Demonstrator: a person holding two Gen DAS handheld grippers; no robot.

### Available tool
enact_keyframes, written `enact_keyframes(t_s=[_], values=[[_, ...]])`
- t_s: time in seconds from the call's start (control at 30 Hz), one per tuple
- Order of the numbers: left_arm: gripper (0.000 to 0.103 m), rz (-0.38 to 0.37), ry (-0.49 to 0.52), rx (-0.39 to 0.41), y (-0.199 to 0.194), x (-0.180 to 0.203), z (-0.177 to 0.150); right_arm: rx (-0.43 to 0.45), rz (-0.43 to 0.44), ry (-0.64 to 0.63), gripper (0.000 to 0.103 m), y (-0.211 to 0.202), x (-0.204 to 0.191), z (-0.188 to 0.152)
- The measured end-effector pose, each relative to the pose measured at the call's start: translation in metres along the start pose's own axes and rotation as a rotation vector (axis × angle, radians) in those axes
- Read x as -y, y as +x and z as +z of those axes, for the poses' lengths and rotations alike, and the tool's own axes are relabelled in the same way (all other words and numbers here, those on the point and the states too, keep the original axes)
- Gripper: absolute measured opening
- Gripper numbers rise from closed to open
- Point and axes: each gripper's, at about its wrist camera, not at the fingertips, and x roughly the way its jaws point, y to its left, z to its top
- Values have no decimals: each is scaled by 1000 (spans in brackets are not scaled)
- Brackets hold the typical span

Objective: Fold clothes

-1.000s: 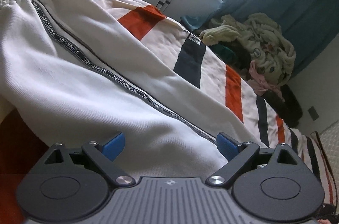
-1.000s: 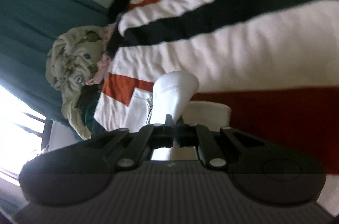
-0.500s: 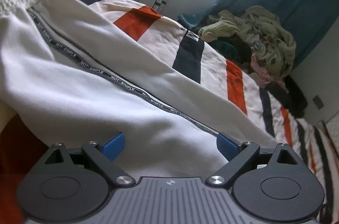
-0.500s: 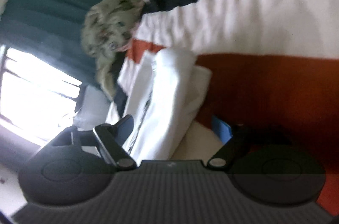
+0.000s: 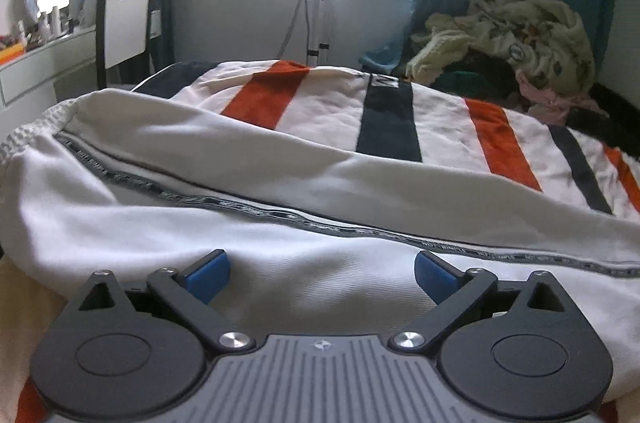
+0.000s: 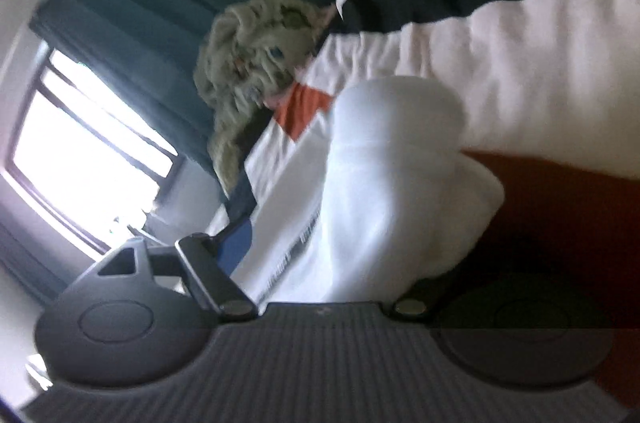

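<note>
White trousers (image 5: pixel 280 235) with lettered side tape, folded lengthwise, lying across striped bedspread (image 5: pixel 384 119)

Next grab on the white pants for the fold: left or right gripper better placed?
Probably left. The left gripper is open over flat fabric of the white pants, near the waistband. The right gripper, open, sits at the bunched leg end.

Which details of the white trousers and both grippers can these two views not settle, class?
- Right wrist: right gripper, its far finger hidden behind the white trousers; motion blur.
- Left wrist: left gripper open; trousers' waistband cut off by the edge; tape lettering blurred.
</note>
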Motion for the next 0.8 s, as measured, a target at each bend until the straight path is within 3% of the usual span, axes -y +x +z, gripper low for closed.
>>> enact_keyframes(t_s=[0.1,0.27,0.33,0.4,0.5,0.63,0.8], values=[[101,0,54,8,4,14,-2,31,38,5,84,13,5,4],[101,-7,172,53,9,46,-7,40,-7,-56,81,26,1,5],[101,-28,202,45,12,57,-10,31,-30,-46,70,25,2,7],[101,-45,222,34,16,65,-14,13,-102,-13,32,24,7,9],[102,-54,198,2,22,65,-21,-7,-101,56,17,16,15,11],[103,-69,150,-48,36,58,-25,0,-157,-69,14,7,-17,16],[103,-71,175,-43,36,57,-26,26,-179,-229,14,-8,-75,26]])
